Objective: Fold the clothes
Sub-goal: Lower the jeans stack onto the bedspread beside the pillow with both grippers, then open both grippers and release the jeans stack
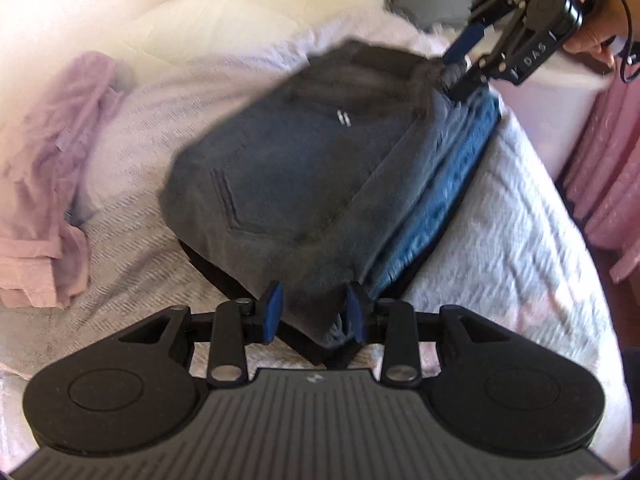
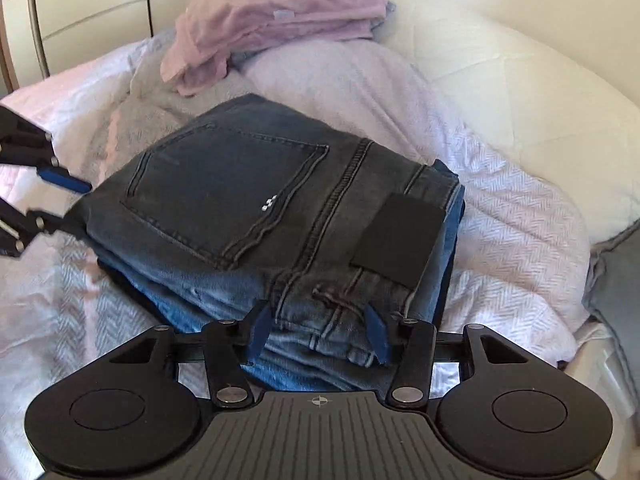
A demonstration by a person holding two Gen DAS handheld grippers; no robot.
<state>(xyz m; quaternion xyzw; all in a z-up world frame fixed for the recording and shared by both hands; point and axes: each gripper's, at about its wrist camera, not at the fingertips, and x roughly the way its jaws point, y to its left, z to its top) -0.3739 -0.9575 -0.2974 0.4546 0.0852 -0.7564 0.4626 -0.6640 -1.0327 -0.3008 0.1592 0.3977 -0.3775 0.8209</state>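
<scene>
Looking along the left tongs (image 1: 314, 312), the blue pads stand apart on either side of the near corner of the dark grey jeans (image 1: 288, 168); the cloth sits between them, but whether they pinch it I cannot tell. The jeans lie folded on top of blue jeans (image 1: 452, 184), the stack resting on the white herringbone bedspread (image 1: 500, 216) of the bed. At the far corner the right tongs (image 1: 460, 62) close on the grey denim, though this view is blurred. A crumpled lilac garment (image 1: 52, 168) lies to the left, well apart from the stack.

From the right wrist, the right tongs (image 2: 318, 332) straddle the waistband corner of the dark grey jeans (image 2: 240, 196), pads spread with denim between them; I cannot tell whether they press it. A black patch (image 2: 398, 232) and a back pocket (image 2: 224, 200) face up. The left tongs (image 2: 60, 200) reach the stack's far left corner. The lilac garment (image 2: 280, 16) sits beyond, on a pillow (image 2: 520, 80).
</scene>
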